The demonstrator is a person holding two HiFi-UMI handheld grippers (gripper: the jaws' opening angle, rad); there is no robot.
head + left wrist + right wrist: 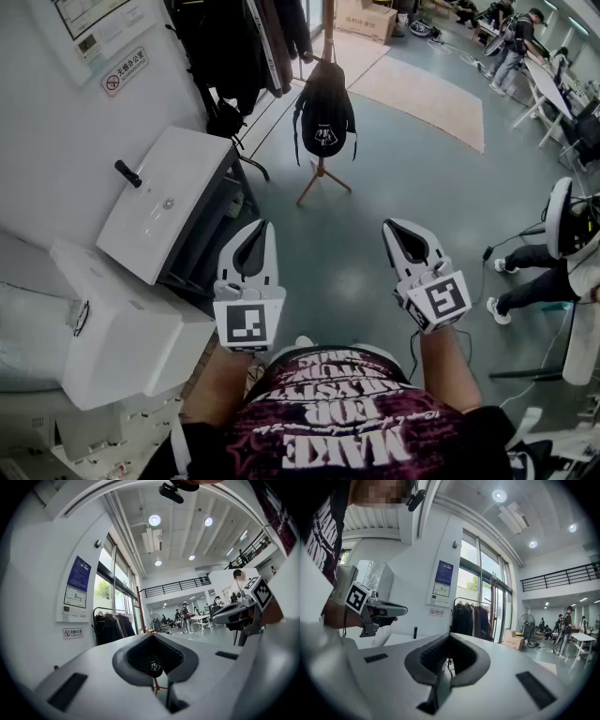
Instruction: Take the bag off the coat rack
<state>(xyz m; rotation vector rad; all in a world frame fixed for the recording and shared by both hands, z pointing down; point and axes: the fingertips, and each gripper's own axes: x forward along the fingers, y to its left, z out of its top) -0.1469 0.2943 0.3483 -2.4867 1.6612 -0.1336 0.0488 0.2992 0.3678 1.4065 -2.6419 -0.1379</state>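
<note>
At your left a white box-shaped cabinet (164, 202) stands against the wall; your left gripper (260, 228) points level, jaws together on nothing; ahead, well apart from both grippers, the black fabric backpack (324, 112) hangs on the wooden coat rack (322, 178); your right gripper (394, 228) is likewise closed and empty.

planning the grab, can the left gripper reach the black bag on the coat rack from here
Probably not from here: the left gripper is well short of the bag. Only floor lies between them, so stepping forward should do.
</note>
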